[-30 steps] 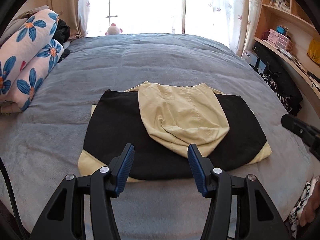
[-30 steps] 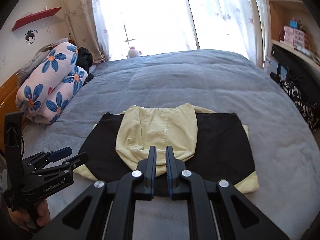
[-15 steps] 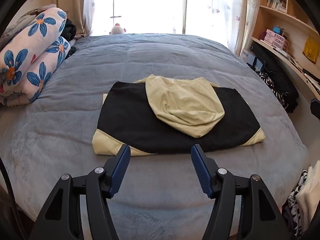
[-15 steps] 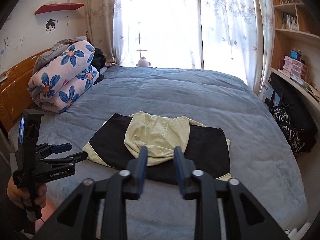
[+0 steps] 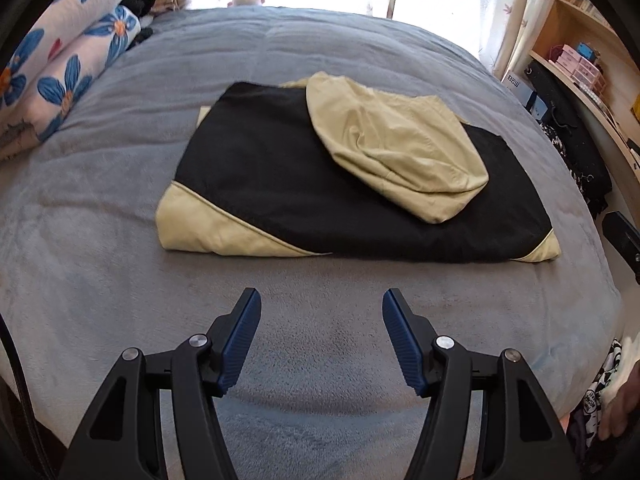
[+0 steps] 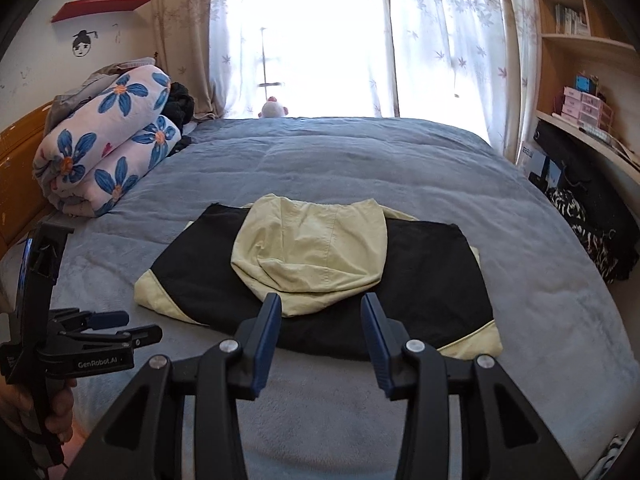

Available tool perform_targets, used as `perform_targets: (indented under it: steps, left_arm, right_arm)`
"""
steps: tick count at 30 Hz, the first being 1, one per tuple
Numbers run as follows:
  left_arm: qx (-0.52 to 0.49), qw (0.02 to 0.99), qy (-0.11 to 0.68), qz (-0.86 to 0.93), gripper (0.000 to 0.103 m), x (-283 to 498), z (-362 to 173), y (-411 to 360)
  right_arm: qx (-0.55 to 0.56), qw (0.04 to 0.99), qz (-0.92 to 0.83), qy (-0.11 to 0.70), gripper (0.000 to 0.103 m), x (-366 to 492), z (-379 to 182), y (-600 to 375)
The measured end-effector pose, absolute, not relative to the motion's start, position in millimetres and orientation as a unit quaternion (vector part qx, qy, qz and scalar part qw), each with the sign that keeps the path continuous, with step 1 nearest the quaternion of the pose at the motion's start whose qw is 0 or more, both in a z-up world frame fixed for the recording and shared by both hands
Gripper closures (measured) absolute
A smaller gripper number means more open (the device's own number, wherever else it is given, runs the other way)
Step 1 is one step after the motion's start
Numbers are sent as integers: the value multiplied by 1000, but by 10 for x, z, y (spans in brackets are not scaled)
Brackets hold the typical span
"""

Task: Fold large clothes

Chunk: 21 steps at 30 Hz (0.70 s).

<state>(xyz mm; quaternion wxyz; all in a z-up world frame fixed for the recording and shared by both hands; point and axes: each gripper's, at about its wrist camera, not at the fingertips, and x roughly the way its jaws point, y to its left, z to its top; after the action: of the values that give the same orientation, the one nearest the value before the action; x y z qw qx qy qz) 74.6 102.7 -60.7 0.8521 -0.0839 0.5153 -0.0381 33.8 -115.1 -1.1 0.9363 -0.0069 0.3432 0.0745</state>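
Folded black-and-cream hooded jacket lies at 12 o'clock on grey fleece bedcover. Left gripper held wide, empty. Right gripper just opened, nothing between. Risk: loose hood could be dragged, undoing fold.

- Bare grey blanket lies open near the folded jacket and far beyond it.
- Rolled floral quilt blocks the far left.
- Shelves crowd the right edge.
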Motion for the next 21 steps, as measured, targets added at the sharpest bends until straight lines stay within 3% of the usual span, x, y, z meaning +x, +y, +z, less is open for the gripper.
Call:
perform_targets:
  steps: [21]
  left_arm:
    - [-291, 816, 494, -75, 41, 1460, -1550, 1323]
  right_arm:
    - [51, 905, 111, 408, 62, 1248, -796, -865]
